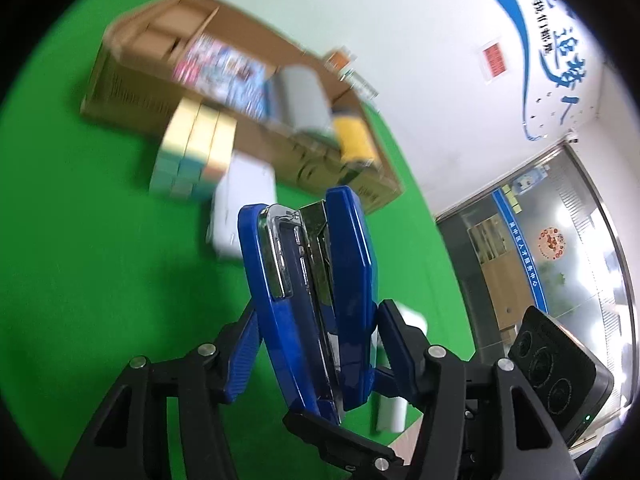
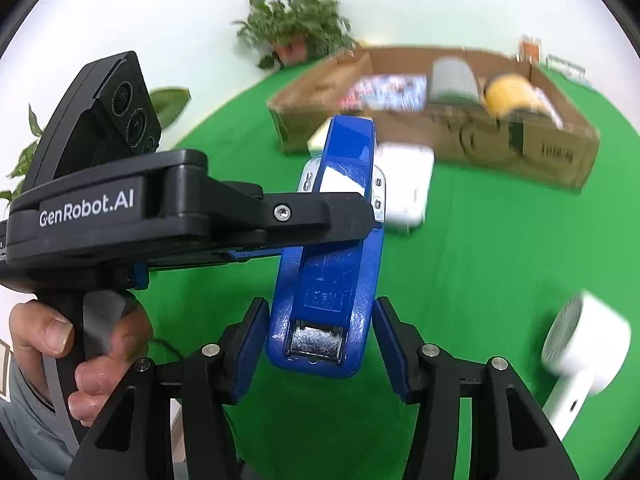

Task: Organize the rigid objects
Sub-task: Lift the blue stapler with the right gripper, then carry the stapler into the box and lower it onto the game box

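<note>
- Pinched between the ribbed blue pads of the left gripper [image 1: 316, 344] is a glossy blue stapler [image 1: 308, 280], seen edge-on with its chromed steel magazine exposed between the two plastic shells.
- From the right wrist view, the same stapler [image 2: 332, 264] is shown lifted above the green felt-like tablecloth [image 2: 480, 260], its scuffed flat base and dull metal anvil plate turned toward the lens.
- The right gripper [image 2: 320, 344] is placed around the stapler's lower end; the left pad appears to touch it, while a sliver of green is seen beside the other, so a firm grip cannot be confirmed.
- The matte black handle of the left tool is wrapped by a hand [image 2: 80, 352].
- A shallow corrugated cardboard box [image 2: 440, 136] is set farther back, holding a grey cylinder [image 2: 452, 78], a yellow rounded object [image 2: 512, 94] and a printed packet [image 2: 388, 92].
- A white rounded case [image 2: 408, 184] lies before the box, and a white ribbed fan [image 2: 580, 352] lies at the right.
</note>
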